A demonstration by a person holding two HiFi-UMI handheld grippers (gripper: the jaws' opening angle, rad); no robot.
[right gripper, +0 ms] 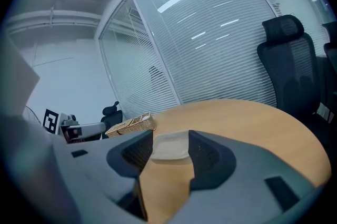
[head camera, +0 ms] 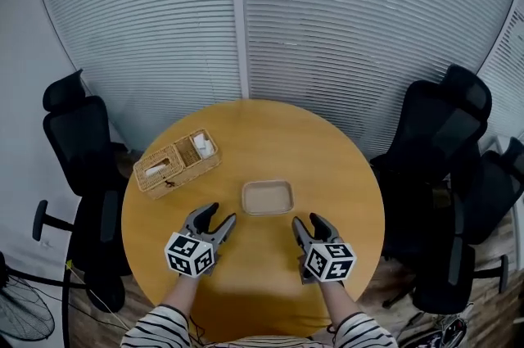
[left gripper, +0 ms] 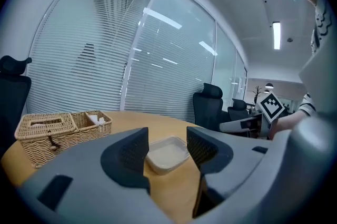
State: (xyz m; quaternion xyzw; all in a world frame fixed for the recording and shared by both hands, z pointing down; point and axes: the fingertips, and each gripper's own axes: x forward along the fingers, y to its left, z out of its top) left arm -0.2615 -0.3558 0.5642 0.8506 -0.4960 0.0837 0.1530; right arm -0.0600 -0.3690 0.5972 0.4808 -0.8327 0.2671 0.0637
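Currently, left gripper (head camera: 223,213): held low over the near left part of the table; jaws spread apart with nothing between them, as the left gripper view (left gripper: 167,136) confirms
Right gripper (head camera: 306,219): held low over the near right part of the table, level with the left one; jaws likewise spread and empty, as seen in the right gripper view (right gripper: 171,137)
Gripper spacing: the two tools are well apart, with bare tabletop between them
Shallow beige rectangular tray (head camera: 268,197): lies flat on the table, near its centre, just ahead of both grippers and between their lines of aim; touched by neither
Tray in gripper views: visible through the open gap of the left jaws (left gripper: 167,154) and of the right jaws (right gripper: 171,146), beyond the tips in both cases; its interior looks empty
Round wooden table (head camera: 270,133): light brown top carrying the tray and the basket
Woven wicker basket (head camera: 184,174): long, set at the far left of the table, well apart from the tray; one section has a slotted lid, the other an open compartment with small white items
Basket in gripper views: left of the left jaws (left gripper: 47,138); far left behind the right jaws (right gripper: 131,125)
Black office chairs: one to the left of the table (head camera: 78,142), others to the right (head camera: 442,133)
White slatted blinds (head camera: 327,27): cover the wall beyond the table
Striped sleeves (head camera: 164,326): at the bottom edge, behind each gripper
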